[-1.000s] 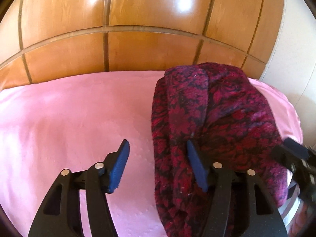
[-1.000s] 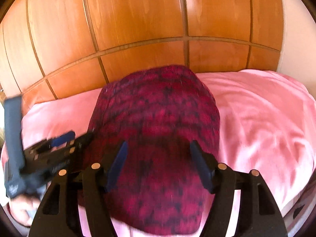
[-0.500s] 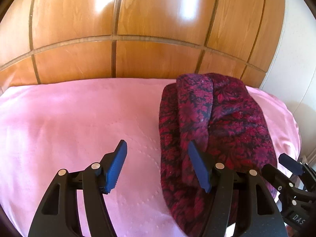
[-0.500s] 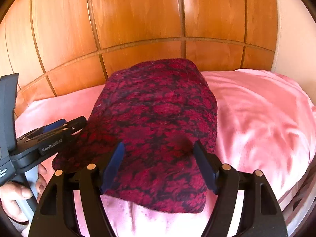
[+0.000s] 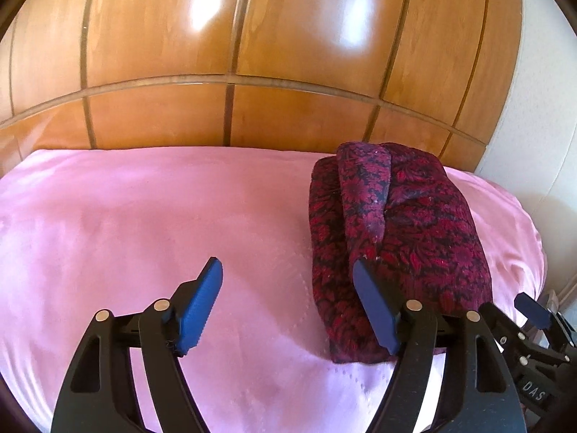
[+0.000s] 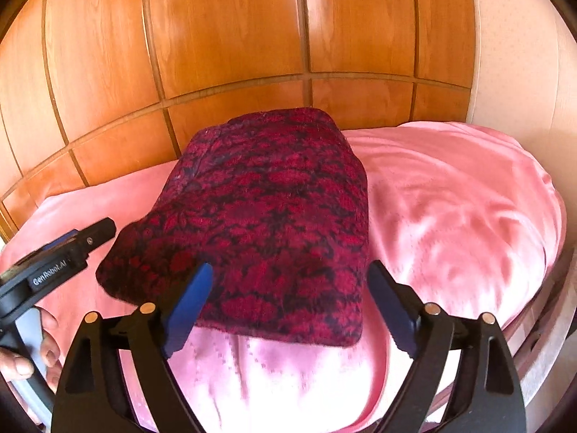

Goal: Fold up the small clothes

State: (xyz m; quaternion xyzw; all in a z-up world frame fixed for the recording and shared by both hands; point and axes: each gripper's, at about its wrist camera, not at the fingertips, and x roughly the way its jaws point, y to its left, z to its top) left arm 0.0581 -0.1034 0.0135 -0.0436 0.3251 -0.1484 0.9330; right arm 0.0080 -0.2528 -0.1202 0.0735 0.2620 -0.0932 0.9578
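A dark red and black flowered garment (image 5: 396,238) lies folded in a thick bundle on the pink bed cover (image 5: 144,223); it also shows in the right wrist view (image 6: 267,223). My left gripper (image 5: 288,299) is open and empty, above the cover just left of the bundle's near end. My right gripper (image 6: 288,296) is open and empty, just short of the bundle's near edge. The right gripper shows at the lower right of the left wrist view (image 5: 530,328), and the left gripper at the left of the right wrist view (image 6: 72,249).
A wooden panelled headboard (image 5: 252,72) stands behind the bed. A pale wall (image 6: 523,54) is at the right. The bed's right edge (image 6: 551,288) drops off near the bundle. The pink cover (image 6: 450,216) spreads on both sides.
Both grippers have pulled back from the folded garment towards the near side. The garment now lies still and free of both grippers.
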